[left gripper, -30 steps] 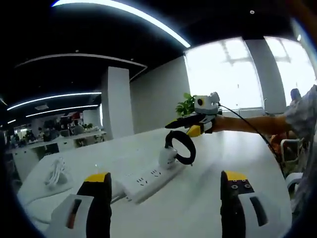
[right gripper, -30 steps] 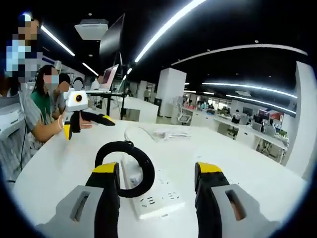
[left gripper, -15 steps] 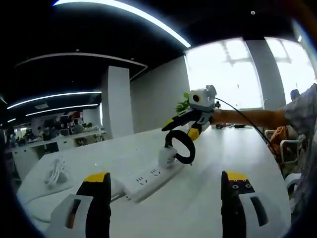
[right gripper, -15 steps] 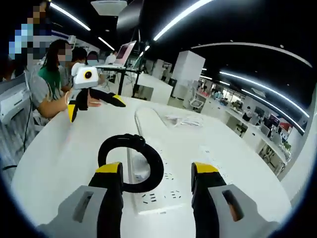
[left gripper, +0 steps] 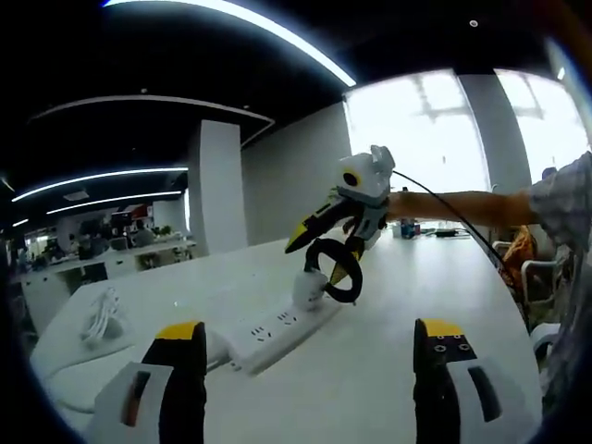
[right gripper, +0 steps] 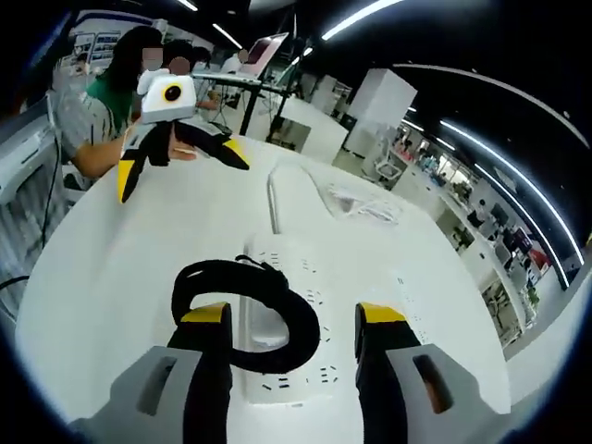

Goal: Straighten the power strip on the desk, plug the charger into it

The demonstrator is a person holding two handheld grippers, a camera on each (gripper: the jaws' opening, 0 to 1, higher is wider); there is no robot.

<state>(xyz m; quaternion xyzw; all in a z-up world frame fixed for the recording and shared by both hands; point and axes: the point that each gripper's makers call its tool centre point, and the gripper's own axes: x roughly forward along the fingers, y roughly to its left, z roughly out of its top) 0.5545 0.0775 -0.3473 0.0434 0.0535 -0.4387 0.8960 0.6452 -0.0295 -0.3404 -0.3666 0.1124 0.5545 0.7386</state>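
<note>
While the right hand-held gripper point(right gripper: 289, 319) is hanging just above the charger point(right gripper: 262, 319), its jaws are standing wide apart on either side of the looped black cable point(right gripper: 242, 312) and are gripping nothing, probably lining up to take the charger's white body. One power strip point(left gripper: 276, 331) is lying across the middle of the white desk point(left gripper: 388, 351), well away from its edges, and the one charger is sitting on the strip's end, upright; whether its pins are fully seated I cannot tell. Its cable is coiled into a single ring, which is keeping it clear of the sockets. The left hand-held gripper point(left gripper: 308, 365) is hovering back from the strip, jaws wide and empty, likely waiting to steady it. One bundle of white cord point(left gripper: 100, 319) is resting near the desk's far edge.
</note>
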